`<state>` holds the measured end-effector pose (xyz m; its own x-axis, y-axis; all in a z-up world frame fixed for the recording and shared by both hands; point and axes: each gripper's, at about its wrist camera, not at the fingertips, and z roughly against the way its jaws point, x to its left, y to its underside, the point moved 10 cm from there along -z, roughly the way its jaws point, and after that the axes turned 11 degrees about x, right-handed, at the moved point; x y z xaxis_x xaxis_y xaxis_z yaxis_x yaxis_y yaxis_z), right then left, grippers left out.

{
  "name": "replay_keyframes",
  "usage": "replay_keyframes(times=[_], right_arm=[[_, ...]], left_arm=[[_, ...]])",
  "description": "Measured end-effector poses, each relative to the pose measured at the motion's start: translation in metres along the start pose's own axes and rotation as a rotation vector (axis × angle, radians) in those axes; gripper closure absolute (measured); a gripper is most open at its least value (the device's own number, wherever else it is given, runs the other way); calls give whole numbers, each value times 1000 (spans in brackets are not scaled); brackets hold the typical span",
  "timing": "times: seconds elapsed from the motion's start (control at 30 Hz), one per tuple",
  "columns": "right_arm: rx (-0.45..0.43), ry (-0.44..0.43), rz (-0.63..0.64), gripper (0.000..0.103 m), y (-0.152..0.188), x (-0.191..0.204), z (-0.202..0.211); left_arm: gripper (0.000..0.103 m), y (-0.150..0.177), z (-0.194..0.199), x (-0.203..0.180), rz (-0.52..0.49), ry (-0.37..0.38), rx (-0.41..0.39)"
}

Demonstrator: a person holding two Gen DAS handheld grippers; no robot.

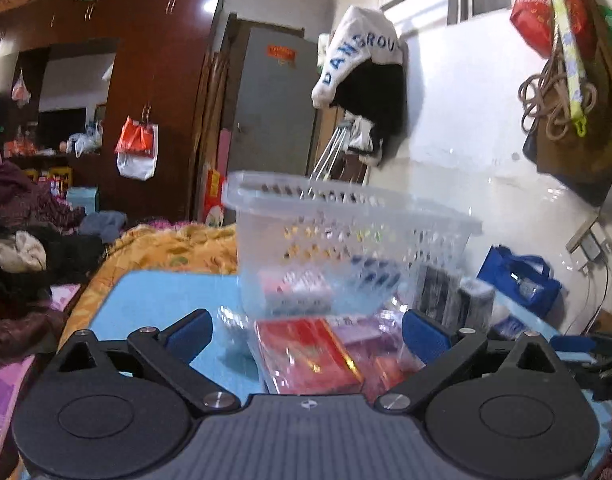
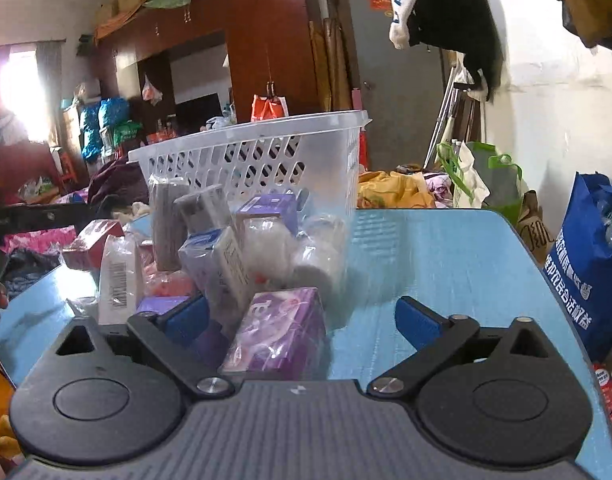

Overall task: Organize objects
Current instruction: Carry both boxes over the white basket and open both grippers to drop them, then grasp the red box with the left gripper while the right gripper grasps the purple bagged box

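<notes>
A translucent white slotted basket [image 1: 346, 240] stands on the blue table [image 1: 154, 304], blurred in the left wrist view. In front of it lies a red box in clear wrap [image 1: 306, 356], in the gap of my left gripper [image 1: 306, 336], which is open and not touching it. In the right wrist view the basket [image 2: 266, 152] stands behind a pile of small boxes and wrapped packets. A purple box [image 2: 282, 328] lies between the wide-open fingers of my right gripper [image 2: 302, 320], close to the left finger [image 2: 186, 320]. A white barcoded packet [image 2: 118, 280] and a red box [image 2: 94, 240] lie further left.
A blue shopping bag [image 2: 586, 260] stands off the table's right edge by the white wall. Orange bedding [image 1: 166, 248] and heaped clothes [image 1: 26, 256] lie to the left. The table's right half [image 2: 446, 264] is bare blue surface. A dark wardrobe [image 1: 158, 80] stands behind.
</notes>
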<state>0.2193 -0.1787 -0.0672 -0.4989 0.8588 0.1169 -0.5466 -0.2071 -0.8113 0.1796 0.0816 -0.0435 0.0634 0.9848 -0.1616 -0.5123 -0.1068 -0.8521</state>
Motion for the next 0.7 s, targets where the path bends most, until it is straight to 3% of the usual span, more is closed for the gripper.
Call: replay_keyframes(times=[0.1, 0.23, 0.33, 0.43, 0.53, 0.7], right_arm=[[42, -28, 2, 27, 6, 0, -5], [73, -51, 37, 31, 6, 5, -10], [77, 12, 118, 40, 13, 15, -12], [66, 43, 153, 47, 15, 18, -11], [65, 46, 152, 49, 15, 18, -11], [9, 59, 142, 50, 11, 16, -6]], left_arm=[[3, 12, -6, 4, 25, 2, 39], [3, 19, -4, 7, 18, -43, 37], [6, 20, -8, 5, 11, -53, 52], [20, 20, -13, 5, 11, -65, 75], [45, 23, -16, 3, 5, -39, 97], [46, 23, -11, 8, 33, -2, 62]])
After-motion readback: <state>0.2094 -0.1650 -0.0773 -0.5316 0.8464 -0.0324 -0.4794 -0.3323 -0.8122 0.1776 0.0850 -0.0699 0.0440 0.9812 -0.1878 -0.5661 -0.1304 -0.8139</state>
